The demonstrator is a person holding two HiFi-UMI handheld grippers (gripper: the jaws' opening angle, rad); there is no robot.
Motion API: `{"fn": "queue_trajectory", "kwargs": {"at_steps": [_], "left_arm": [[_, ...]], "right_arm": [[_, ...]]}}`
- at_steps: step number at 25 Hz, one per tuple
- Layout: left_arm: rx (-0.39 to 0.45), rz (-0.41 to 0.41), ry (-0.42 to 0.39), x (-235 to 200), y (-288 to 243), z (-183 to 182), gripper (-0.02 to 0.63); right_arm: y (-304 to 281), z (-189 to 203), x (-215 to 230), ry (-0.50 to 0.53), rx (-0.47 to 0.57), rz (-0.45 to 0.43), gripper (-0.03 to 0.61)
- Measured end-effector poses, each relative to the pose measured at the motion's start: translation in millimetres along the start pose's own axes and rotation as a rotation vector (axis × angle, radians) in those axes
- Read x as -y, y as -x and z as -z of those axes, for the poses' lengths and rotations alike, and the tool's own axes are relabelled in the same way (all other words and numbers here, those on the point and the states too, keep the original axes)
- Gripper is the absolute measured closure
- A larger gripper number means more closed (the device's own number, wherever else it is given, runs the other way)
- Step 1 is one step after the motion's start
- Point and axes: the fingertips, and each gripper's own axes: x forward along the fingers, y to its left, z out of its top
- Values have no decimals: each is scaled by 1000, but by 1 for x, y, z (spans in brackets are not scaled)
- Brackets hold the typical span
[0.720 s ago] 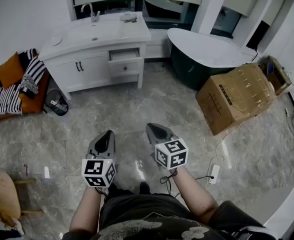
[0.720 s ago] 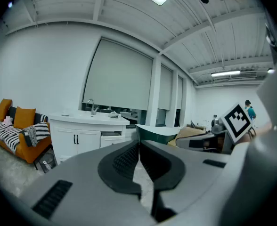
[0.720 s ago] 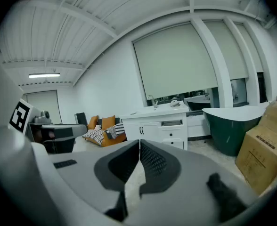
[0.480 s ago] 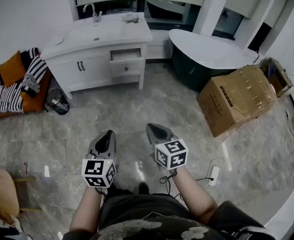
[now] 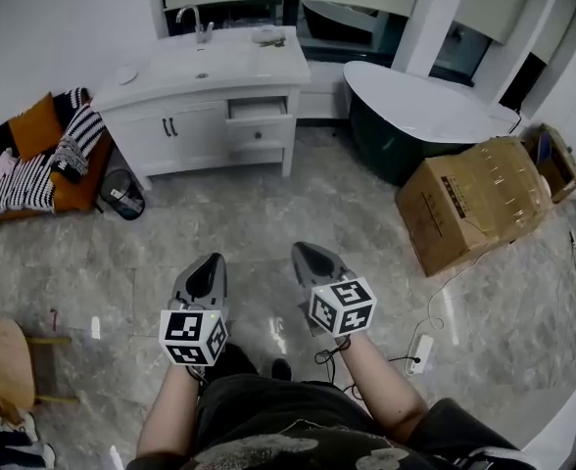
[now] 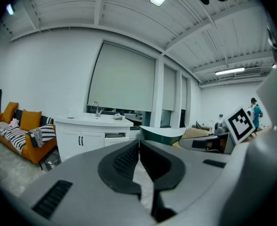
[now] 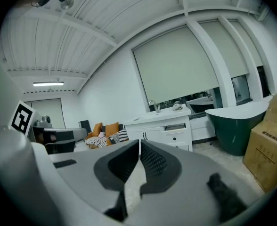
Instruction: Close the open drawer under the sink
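Drawer [image 5: 258, 109] under the sink is the upper of two in the right half of the vanity cabinet [image 5: 185, 133]. Its front stands a little proud of the cabinet face, so it is not yet shut.

Against the head view of a moment ago, the cabinet has slid rightward and slightly lower in the picture, nearer the middle. Its neighbours go with it: the white-rimmed green bathtub [image 5: 420, 101] to the cabinet's right, the orange sofa [image 5: 33, 164] with a striped throw to its left, and the cardboard carton [image 5: 474, 199] further right, beyond the tub. I read this as the person turning and stepping to square up with the cabinet. The approach is under way, but a wide stretch of marble floor [image 5: 268, 213] lies between the cabinet and the tongs, so no push can start yet.

The left tongs [image 5: 208, 264] and right tongs [image 5: 306, 255] hang side by side, well short of the cabinet and pointing toward it. In each gripper view the jaws are clenched tip to tip with nothing between them. The right tongs sit a touch lower in the picture than before; the left are about where they were.

The carton has a dark printed strip on one side, too small to read. The marker cubes [image 5: 192, 336] show only black-and-white square patterns, no letters. No brand shows on the cabinet or on the tap [image 5: 200, 23] above it.
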Motion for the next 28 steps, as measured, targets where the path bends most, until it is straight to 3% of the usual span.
{"fn": "queue_trajectory", "kwargs": {"at_steps": [9,23,28], "left_arm": [[-29,2,39,-38,-39,10,594],[-74,50,87,-148,-189,-15,594],[-95,84,71,-180,-240,-27,594]], "right_arm": [[-40,12,16,-5,-54,34,549],[-198,-26,82,-50,-76,153,548],[-245,-40,100,-64,-92,197,548]]}}
